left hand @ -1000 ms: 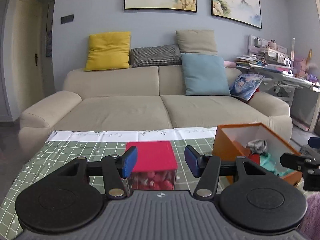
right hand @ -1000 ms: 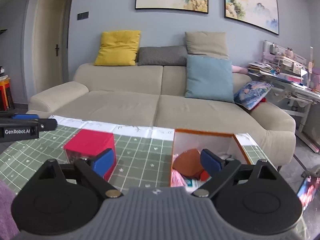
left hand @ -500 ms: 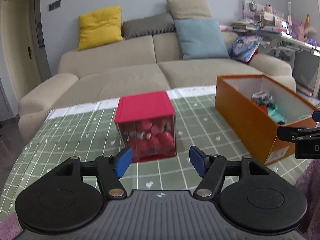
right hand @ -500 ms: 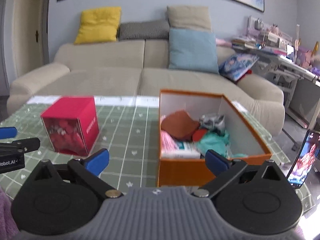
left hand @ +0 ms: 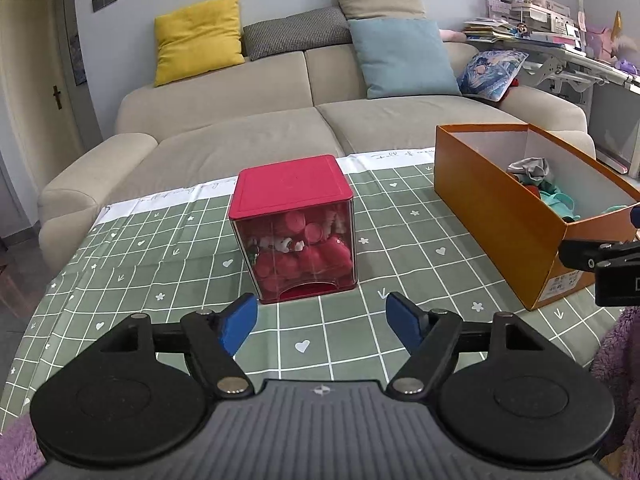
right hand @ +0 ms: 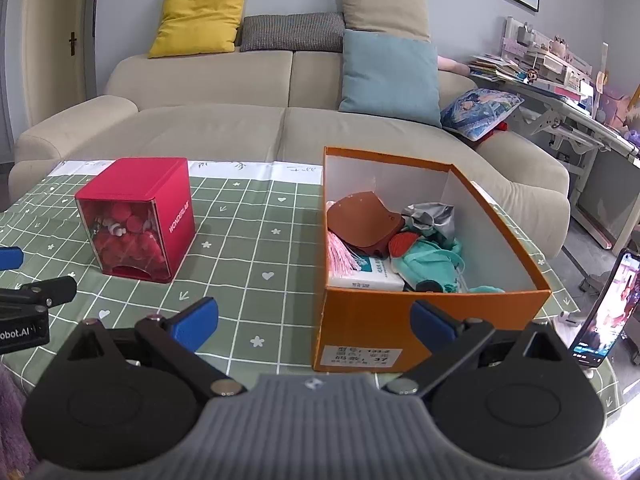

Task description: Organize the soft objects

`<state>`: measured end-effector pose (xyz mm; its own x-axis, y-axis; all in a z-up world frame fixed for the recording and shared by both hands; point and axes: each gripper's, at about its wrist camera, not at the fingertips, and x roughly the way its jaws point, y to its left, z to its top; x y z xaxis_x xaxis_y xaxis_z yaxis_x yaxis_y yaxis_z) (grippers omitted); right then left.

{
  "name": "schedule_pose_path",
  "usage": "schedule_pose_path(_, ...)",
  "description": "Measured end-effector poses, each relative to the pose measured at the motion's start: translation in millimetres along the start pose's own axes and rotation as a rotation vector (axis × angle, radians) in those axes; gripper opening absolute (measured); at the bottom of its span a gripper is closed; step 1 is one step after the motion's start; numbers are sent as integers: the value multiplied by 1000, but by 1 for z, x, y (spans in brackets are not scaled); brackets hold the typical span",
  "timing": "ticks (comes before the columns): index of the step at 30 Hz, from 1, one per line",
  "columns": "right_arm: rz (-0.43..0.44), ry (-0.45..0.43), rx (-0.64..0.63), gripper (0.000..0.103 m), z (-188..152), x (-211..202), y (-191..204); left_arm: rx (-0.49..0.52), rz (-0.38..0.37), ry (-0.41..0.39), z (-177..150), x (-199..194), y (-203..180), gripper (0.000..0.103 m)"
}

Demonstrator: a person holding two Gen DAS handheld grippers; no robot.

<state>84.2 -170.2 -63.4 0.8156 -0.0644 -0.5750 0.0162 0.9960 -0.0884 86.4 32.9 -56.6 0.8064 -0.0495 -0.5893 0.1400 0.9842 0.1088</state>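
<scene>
An orange shoebox (right hand: 436,322) stands on the green checked tablecloth (right hand: 256,256), filled with soft items: a brown leather piece (right hand: 362,224), teal cloth (right hand: 430,262), grey cloth (right hand: 430,216), a pink tassel (right hand: 340,254) and a tissue pack (right hand: 366,276). A red-lidded clear cube (left hand: 294,228) holding red soft balls stands left of it. My left gripper (left hand: 322,322) hovers just in front of the cube, its jaws opening, nothing between them. My right gripper (right hand: 314,318) stands open and empty before the shoebox's (left hand: 496,204) near end.
A beige sofa (left hand: 280,128) with yellow, grey, tan and blue cushions runs behind the table. A cluttered desk (right hand: 560,92) stands at the right. A phone (right hand: 608,312) is propped at the table's right edge. Purple fuzzy fabric (left hand: 616,356) shows at the lower corners.
Both grippers sank and tipped downward, so the table fills more of each view. The left jaws spread wider; the right jaws opened fully. Cube and shoebox stayed put.
</scene>
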Motion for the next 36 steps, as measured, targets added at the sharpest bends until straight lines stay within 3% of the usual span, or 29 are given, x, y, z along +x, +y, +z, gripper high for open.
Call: schedule_pose_path(36, -13, -7, 8, 100, 1, -2, -2, -11, -6, 0, 2, -2, 2, 86)
